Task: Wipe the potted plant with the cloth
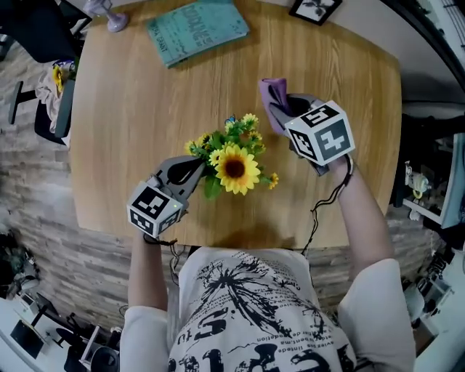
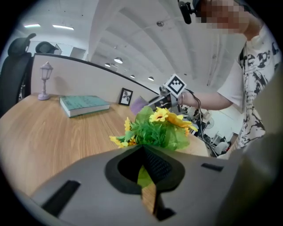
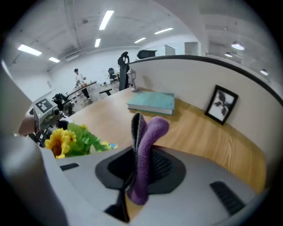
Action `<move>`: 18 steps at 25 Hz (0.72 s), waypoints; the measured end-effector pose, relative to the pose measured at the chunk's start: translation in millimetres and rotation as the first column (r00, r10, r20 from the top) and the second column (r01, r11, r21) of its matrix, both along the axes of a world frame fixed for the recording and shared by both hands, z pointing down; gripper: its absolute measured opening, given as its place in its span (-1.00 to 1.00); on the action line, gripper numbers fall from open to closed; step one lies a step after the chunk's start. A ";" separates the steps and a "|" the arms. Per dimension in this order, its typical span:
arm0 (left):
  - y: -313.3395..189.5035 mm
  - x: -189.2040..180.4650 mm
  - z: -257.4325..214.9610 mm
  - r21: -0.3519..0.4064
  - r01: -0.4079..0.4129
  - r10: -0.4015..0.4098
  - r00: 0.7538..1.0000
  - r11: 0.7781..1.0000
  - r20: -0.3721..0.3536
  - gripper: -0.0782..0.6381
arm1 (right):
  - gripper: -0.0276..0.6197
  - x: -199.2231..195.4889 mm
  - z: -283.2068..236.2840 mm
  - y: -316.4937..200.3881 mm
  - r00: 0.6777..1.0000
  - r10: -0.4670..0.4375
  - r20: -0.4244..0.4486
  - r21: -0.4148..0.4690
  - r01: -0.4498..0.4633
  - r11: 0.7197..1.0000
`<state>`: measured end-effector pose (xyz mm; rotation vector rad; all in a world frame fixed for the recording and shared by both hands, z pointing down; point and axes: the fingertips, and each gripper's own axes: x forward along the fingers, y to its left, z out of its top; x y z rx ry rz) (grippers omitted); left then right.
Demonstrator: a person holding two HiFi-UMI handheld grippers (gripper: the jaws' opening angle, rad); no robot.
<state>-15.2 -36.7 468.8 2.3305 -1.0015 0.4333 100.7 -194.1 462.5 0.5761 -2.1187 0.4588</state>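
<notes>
The potted plant, a bunch of sunflowers and green leaves, stands near the front middle of the round wooden table. My left gripper is at its left side, shut on a green leaf of the plant. To the right of the flowers and a little behind them, my right gripper is shut on a purple cloth. The cloth sticks up folded from between the jaws, apart from the plant.
A teal book lies at the table's far side, with a small lamp to its left and a framed picture to its right. A chair stands off the table's left edge. The person's torso is at the near edge.
</notes>
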 end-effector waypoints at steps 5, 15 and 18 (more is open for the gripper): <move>-2.0 -1.1 0.2 -0.010 0.070 -0.070 0.997 0.997 -0.009 -0.78 | -0.68 -63.9 -5.8 -19.9 0.969 -0.246 -0.020 0.010 0.246 0.969; -3.7 -0.4 -2.5 0.000 0.130 -0.130 0.991 0.992 -0.019 -0.78 | -0.68 -154.7 28.1 33.1 0.770 -0.633 -0.080 -0.102 0.626 0.773; -5.1 -3.5 -2.8 -0.005 0.156 -0.156 0.987 0.988 -0.039 -0.78 | -0.68 -166.6 36.6 56.7 0.702 -0.709 -0.065 -0.142 0.697 0.703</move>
